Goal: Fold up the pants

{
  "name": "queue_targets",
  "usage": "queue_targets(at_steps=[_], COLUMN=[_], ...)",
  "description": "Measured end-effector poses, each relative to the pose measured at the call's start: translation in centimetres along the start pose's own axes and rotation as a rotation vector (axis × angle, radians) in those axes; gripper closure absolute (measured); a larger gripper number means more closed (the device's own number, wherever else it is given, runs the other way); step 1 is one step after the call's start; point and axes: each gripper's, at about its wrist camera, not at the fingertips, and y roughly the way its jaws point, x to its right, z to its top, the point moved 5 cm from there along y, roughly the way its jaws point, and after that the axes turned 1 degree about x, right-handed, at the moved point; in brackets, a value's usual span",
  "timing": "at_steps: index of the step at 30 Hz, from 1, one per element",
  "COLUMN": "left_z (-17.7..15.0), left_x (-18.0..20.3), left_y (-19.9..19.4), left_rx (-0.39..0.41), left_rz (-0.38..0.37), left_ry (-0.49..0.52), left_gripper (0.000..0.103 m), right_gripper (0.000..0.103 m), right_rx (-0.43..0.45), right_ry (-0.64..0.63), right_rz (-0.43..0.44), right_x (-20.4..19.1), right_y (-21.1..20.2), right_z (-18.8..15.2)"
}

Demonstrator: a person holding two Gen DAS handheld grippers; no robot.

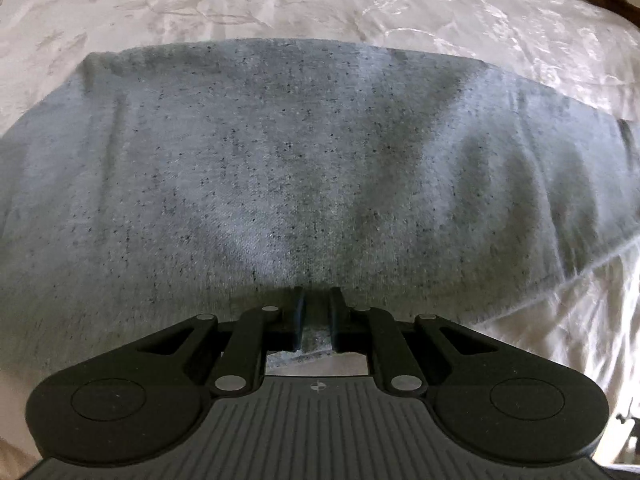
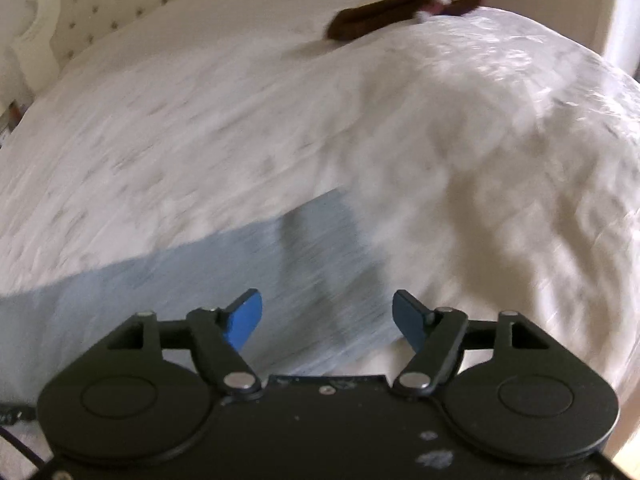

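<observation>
Clamped nearly together, the black jaws of the left gripper (image 1: 317, 312) pinched the near edge of the grey heathered knit pants (image 1: 304, 168), with a strip of the fabric showing between the two pads. Over on the other side, the right gripper (image 2: 327, 318) stood wide, its blue pads (image 2: 245, 318) well apart and nothing between them, hanging above the pants' pale grey cloth (image 2: 224, 280).

The pants lay spread flat on the white embossed bedspread (image 1: 280, 4), a broad soft slab with a rounded far fold and shallow wrinkles fanning out from the pinch. The knit looked fleecy and flecked with dark specks, limp enough to sag wherever it was lifted. A dark brown garment (image 2: 384, 12) lay far up the bed, well apart from the work.

By the look of it, a fold was underway, one hand holding an edge while the other was free. Next, the free hand would need its own hold on that edge so the cloth travels evenly and doesn't skew.
</observation>
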Motion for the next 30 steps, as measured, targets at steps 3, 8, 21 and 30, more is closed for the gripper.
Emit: queue_targets(at_steps=[3, 8, 21, 30], left_z=[-0.2, 0.2, 1.1, 4.7], left_x=[0.6, 2.2, 4.2, 10.6], left_y=[-0.1, 0.4, 1.0, -2.5], left_rx=[0.000, -0.004, -0.026, 0.098], left_rz=[0.044, 0.106, 0.159, 0.058], left_ry=[-0.019, -0.013, -0.017, 0.093], left_gripper=[0.091, 0.090, 0.091, 0.090], right_gripper=[0.024, 0.024, 0.091, 0.092], right_rx=[-0.024, -0.170, -0.307, -0.248], right_ry=[0.035, 0.084, 0.124, 0.116], right_rz=[0.019, 0.144, 0.389, 0.421], right_x=[2.7, 4.7, 3.5, 4.0], right_y=[2.4, 6.1, 9.9, 4.7], right_z=[1.3, 1.0, 0.0, 1.4])
